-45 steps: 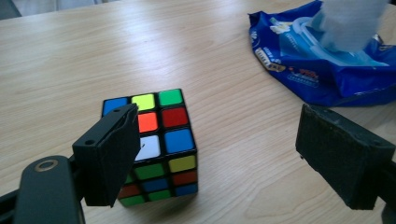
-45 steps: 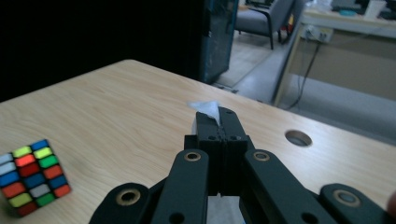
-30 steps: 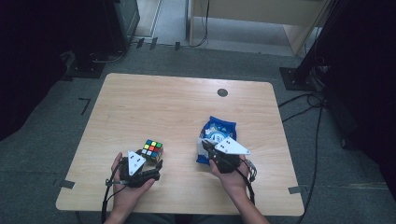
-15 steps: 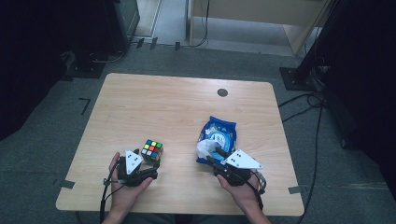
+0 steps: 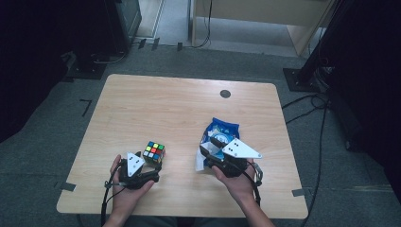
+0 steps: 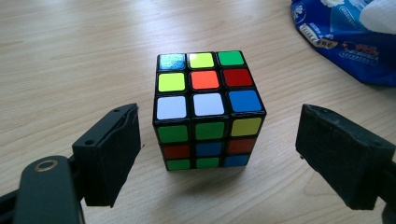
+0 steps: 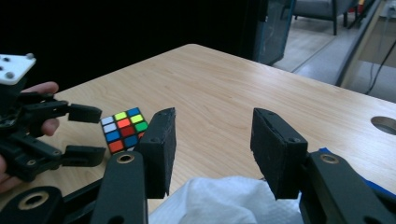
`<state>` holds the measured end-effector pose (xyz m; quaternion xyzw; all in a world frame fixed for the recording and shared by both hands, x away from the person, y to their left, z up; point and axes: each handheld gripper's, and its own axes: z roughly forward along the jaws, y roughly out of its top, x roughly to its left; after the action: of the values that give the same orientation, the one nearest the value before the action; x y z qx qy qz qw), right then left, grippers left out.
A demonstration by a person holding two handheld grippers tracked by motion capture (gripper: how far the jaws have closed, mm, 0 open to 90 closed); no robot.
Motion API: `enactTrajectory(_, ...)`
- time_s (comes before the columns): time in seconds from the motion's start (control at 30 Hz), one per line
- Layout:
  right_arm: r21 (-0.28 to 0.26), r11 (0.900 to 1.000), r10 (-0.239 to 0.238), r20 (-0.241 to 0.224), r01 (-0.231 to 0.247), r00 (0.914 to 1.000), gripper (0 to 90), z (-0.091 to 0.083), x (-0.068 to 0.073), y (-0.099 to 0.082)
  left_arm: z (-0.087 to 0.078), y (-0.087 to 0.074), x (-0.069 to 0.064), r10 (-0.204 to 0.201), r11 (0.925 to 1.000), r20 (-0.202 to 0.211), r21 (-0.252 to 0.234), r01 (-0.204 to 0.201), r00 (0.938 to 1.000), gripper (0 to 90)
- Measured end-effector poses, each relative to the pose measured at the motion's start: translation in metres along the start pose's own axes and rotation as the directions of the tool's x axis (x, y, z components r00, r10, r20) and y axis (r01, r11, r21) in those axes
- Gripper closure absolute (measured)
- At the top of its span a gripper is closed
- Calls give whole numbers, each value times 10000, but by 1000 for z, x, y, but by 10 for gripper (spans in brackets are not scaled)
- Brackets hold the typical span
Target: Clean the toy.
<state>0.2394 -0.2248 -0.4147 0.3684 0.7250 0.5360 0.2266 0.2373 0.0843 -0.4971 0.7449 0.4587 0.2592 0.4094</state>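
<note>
A: Where's the scrambled multicolour plastic puzzle cube (image 6: 208, 109)?

B: On the light wood tabletop (image 5: 156, 109), near the front edge, person's left side. Upright, flat on one face. The left gripper (image 5: 140, 166) sits right behind it, jaws wide apart w/ the cube between them. In the left gripper view there's a clear gap on both sides, pads not touching, so nothing held.

A: And the right gripper (image 5: 211, 145)?

B: Over the crumpled blue foil snack bag (image 5: 226, 128) and the white paper tissue (image 7: 224, 200) lying on the bag's near end. Jaws abt halfway apart; they've just been opening. In the right gripper view the tissue lies below the pads, nothing pinched between them, so no grip there either.

A: Cube vs bag?

B: Apart, bare wood between them. Bag is to the cube's right and a bit further back. In the left gripper view the bag's edge shows at top right, beyond the cube.

A: Hands?

B: Left hand (image 5: 124, 191) and right hand (image 5: 239, 182) come in from the bottom edge, each wrapped around its gripper body.
</note>
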Motion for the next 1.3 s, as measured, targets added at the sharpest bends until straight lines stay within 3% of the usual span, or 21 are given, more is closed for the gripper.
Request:
enactTrajectory(0.07,145,9999,41,222,-44,9997,514,3,-1,1,1,0,0,3,10000,7,21,-3,10000,142)
enactTrajectory(0.2,1009,9948,97,368,-133,9993,448,23,-10,-7,3,0,-1,-51,9999,-19,94,52,10000,142)
enactTrajectory(0.3,1957,9802,213,489,-305,9986,396,44,-20,-23,4,0,-2,-56,9999,-32,134,56,10000,142)
enactTrajectory(0.5,2654,9639,26,658,-201,9978,406,58,-27,-44,9,-1,-2,-117,9993,-83,357,120,9999,142)
enactTrajectory(0.67,2787,9587,386,720,-573,9967,477,56,-32,-50,14,0,-2,-266,9976,-177,631,277,9995,141)
enactTrajectory(0.8,2841,9556,574,807,-782,9951,550,53,-34,-53,20,1,-2,-595,9941,-417,882,630,9974,141)
enactTrajectory(1.0,2705,9577,772,856,-977,9933,750,48,-36,-58,30,2,0,-857,9860,-737,1367,951,9936,143)
enactTrajectory(1.1,2626,9591,839,936,-1058,9921,812,46,-38,-58,33,3,-2,-747,9833,-988,1580,897,9923,147)
enactTrajectory(1.3,2325,9682,741,849,-921,9936,841,42,-37,-56,42,7,-5,-445,9791,-1195,1918,671,9918,161)
